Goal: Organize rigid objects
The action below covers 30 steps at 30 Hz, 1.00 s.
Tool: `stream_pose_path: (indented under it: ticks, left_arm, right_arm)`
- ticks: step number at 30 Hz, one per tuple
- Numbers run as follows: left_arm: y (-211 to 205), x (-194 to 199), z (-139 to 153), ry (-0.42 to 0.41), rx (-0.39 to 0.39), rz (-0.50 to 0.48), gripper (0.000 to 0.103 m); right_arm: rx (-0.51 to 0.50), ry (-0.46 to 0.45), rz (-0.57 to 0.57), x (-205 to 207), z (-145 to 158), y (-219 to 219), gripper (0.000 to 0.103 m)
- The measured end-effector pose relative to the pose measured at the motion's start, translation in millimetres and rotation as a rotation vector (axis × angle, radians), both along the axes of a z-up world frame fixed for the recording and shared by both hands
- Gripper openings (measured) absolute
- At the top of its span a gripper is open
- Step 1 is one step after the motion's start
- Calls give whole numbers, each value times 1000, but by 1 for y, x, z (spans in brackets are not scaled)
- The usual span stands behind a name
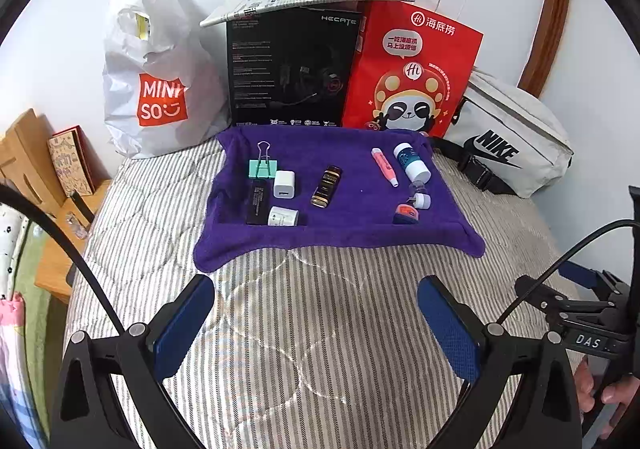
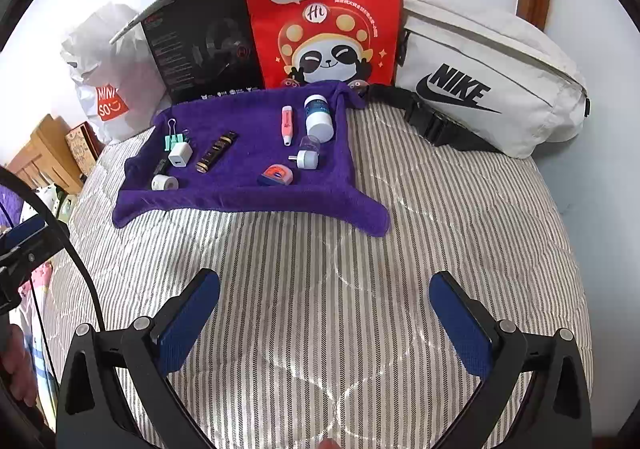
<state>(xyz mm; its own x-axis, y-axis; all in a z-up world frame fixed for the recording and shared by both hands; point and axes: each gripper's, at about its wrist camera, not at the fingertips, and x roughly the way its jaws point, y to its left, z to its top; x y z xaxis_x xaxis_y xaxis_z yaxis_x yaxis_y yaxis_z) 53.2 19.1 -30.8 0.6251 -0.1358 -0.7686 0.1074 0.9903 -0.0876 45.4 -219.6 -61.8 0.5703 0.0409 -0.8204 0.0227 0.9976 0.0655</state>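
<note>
Both grippers hung empty over the striped bedcover (image 1: 320,329), the left gripper (image 1: 316,325) and the right gripper (image 2: 324,323) each with blue pads spread wide. Well ahead of them lay a purple towel (image 1: 340,233) holding small items: a mint binder clip (image 1: 262,167), a white charger cube (image 1: 284,183), a black-and-gold tube (image 1: 326,186), a pink highlighter (image 1: 384,167), a white-capped teal bottle (image 1: 412,163) and an orange-lidded tin (image 1: 405,213), none touched.
</note>
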Motion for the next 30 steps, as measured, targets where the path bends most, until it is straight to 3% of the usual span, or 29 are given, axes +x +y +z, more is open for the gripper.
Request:
stream_pose_path:
  ticks: [17, 30]
  left_arm:
    - [-2, -1, -2, 15, 61, 13, 103]
    - [-2, 0, -7, 30, 60, 5, 103]
  right_arm:
    - [-38, -45, -14, -9, 22, 5, 103]
    - [-44, -47, -16, -10, 23, 5, 103]
